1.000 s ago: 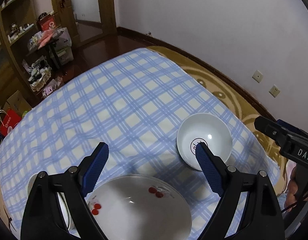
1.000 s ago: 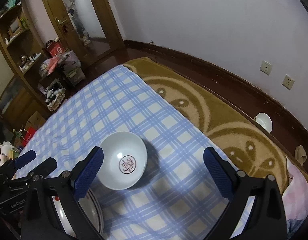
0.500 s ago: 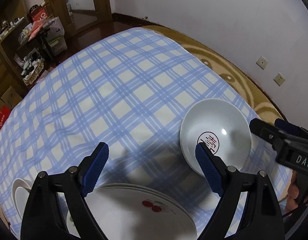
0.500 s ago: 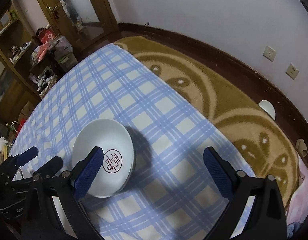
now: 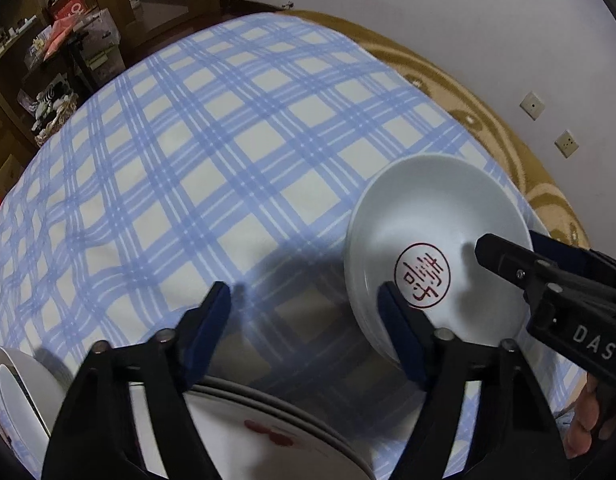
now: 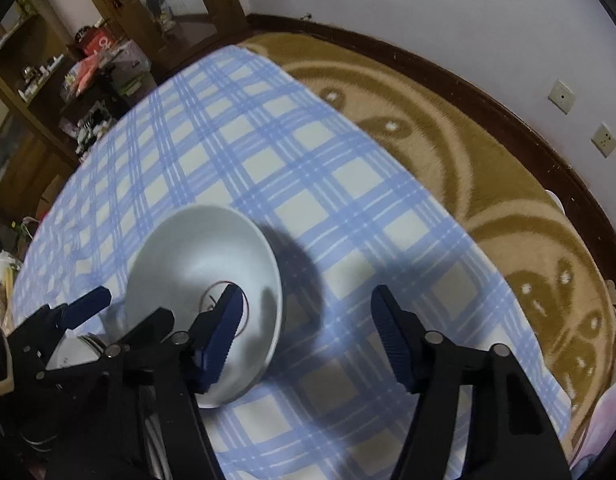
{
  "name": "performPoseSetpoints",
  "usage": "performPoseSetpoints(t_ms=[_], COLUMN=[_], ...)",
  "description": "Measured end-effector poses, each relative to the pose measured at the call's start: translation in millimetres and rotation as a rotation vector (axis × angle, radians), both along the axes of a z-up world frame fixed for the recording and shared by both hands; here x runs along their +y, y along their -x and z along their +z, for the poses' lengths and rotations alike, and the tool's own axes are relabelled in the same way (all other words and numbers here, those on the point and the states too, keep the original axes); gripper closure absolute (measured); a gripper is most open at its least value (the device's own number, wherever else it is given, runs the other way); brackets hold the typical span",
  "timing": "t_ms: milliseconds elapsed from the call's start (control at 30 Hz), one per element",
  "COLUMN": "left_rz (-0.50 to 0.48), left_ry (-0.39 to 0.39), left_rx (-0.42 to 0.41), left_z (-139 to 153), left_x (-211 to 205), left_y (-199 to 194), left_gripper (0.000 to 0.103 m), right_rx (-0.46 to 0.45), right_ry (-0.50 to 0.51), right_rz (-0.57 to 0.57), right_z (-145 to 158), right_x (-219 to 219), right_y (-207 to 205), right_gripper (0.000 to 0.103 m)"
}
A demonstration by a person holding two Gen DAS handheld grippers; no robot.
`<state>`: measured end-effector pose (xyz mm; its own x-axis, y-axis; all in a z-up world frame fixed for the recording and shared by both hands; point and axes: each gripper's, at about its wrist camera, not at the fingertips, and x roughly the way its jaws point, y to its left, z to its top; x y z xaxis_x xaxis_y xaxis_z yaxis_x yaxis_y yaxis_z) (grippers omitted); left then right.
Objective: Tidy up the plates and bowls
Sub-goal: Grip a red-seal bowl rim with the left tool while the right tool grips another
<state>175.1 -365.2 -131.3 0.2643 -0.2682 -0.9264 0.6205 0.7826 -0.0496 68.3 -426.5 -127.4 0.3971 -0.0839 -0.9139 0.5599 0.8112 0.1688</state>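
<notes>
A white bowl (image 5: 436,236) with a red round mark inside sits on the blue checked cloth (image 5: 212,152); it also shows in the right wrist view (image 6: 204,252). My right gripper (image 6: 304,316) is open, its left finger over the bowl's inside and its right finger outside the rim. My left gripper (image 5: 304,316) is open and empty, just left of the bowl and above a stack of white plates (image 5: 276,432) with red cherries. Another white bowl (image 5: 16,392) lies at the lower left.
The cloth lies on a brown patterned blanket (image 6: 508,184) near a white wall. A small white dish (image 6: 556,202) sits on the floor by the wall. Shelves and clutter (image 5: 56,48) stand at the far left.
Both grippers have moved down and closer to the cloth. The right gripper has come over the marked bowl, and both grippers' jaws have narrowed somewhat.
</notes>
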Motion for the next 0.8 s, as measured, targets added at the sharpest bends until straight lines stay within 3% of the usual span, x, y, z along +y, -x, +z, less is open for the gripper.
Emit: performPoseSetpoints(t_ms=[33,67,167,300,600,800], left_rz=[-0.003,-0.006,-0.014,-0.004,0.005,0.006], left_ry=[0.003,0.012,0.029,0.074,0.102,0.131], left_rx=[0.007,0.016,0.029,0.119,0.144,0.156], left_z=[-1,-2,-3,-4,0,13], left_x=[-1,-1,-5,-8,-3,12], left_y=[0,-1,0,-4,-4,1], left_gripper=[0.038,0.042,0.061,0.088,0.091,0.091], right_rx=[0.009,0.019,0.007,0.015,0.023,-0.027], right_ry=[-0.018,-0.04,-0.083,-0.115,-0.099,-0.103], right_rz=[-0.001,-0.009,-0.026,-0.006,0.006,0.009], right_z=[-2,-4,-6,-9,-4,13], right_x=[-1,-2,-1,7,13,20], right_y=[-1,-2,-5,-8,-2,6], right_gripper=[0.063,0.068,0.08,0.091,0.092,0.092])
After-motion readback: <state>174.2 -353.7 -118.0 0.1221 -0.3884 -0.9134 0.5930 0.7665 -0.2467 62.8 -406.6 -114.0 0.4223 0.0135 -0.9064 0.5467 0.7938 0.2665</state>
